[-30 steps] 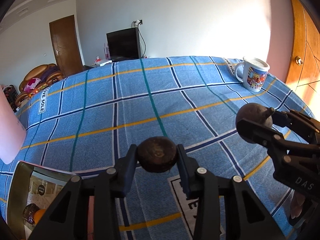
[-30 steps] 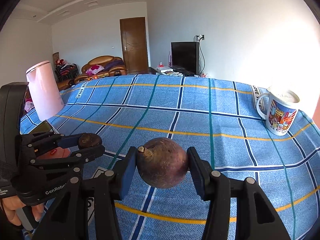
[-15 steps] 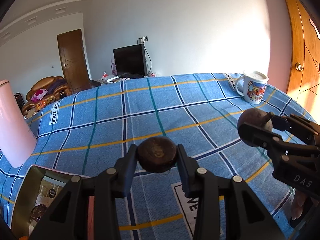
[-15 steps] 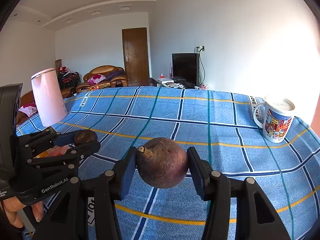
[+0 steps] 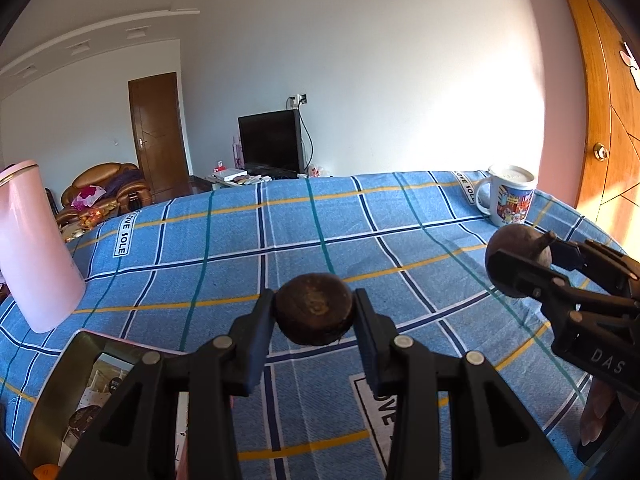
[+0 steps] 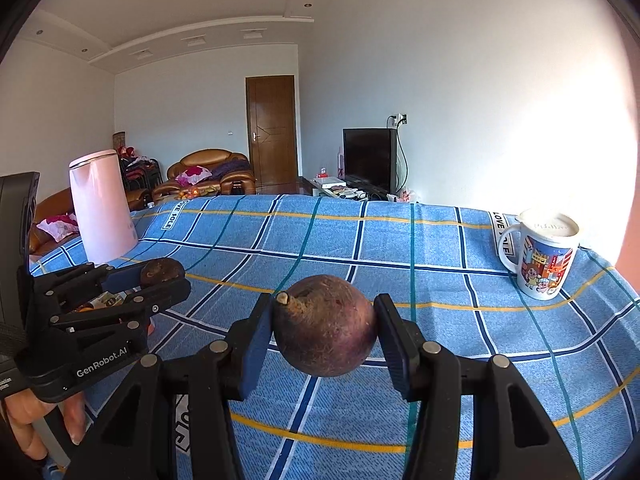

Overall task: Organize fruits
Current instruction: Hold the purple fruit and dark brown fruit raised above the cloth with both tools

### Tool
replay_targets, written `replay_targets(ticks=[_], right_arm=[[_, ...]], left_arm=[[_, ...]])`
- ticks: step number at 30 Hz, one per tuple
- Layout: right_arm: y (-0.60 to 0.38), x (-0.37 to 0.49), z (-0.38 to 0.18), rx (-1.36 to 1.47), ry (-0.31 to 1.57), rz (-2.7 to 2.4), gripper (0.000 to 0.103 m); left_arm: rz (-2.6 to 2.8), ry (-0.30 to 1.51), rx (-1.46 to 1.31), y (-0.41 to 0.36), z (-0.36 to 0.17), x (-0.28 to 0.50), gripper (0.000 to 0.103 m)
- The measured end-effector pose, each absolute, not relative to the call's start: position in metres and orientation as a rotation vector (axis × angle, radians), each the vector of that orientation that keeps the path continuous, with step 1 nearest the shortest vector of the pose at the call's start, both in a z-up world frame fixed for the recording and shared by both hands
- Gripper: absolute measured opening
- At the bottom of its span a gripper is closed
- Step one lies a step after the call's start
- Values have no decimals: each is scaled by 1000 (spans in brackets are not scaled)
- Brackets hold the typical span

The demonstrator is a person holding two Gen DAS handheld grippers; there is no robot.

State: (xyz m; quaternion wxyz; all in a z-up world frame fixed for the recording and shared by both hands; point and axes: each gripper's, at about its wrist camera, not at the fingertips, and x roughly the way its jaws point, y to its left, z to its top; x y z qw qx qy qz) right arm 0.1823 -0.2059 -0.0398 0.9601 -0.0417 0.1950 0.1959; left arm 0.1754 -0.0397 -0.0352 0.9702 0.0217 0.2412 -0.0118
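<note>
Change: both wrist views now take in more wall and ceiling than a second ago, and the pink kettle (image 5: 36,248) has come fully into the left view; each fruit sits between its fingers as before.
Left gripper (image 5: 314,312): fingers clamped on a small, flattish dark brown fruit (image 5: 314,308), held clear above the cloth.
Right gripper (image 6: 325,330): fingers clamped on a larger round purple-brown fruit (image 6: 325,330) with a stub of stem, also off the cloth.
Tray (image 5: 76,364): at the near left edge under the left gripper, holding a dark fruit and something orange.
Hand (image 6: 44,416): bare fingers curled round the left gripper's handle.
Tablecloth (image 6: 440,248): blue check with yellow and green lines.
Mug (image 6: 544,256): printed, standing at the far right.
Room beyond: television (image 6: 368,158), brown door, sofa.
</note>
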Motion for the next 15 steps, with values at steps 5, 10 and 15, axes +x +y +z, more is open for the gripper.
replay_targets(ticks=[5,10,15], right_arm=[[-208,176,-38,-85,362,393,53],[-209,172,-36,-87,339,387,53],[-209,170,-35,-88,328,384,53]], left_arm=[[-18,463,40,-39,-33,171,41],[-13,444,34,-38,-32,168,41],[-10,425,35,-37,-31,165,41]])
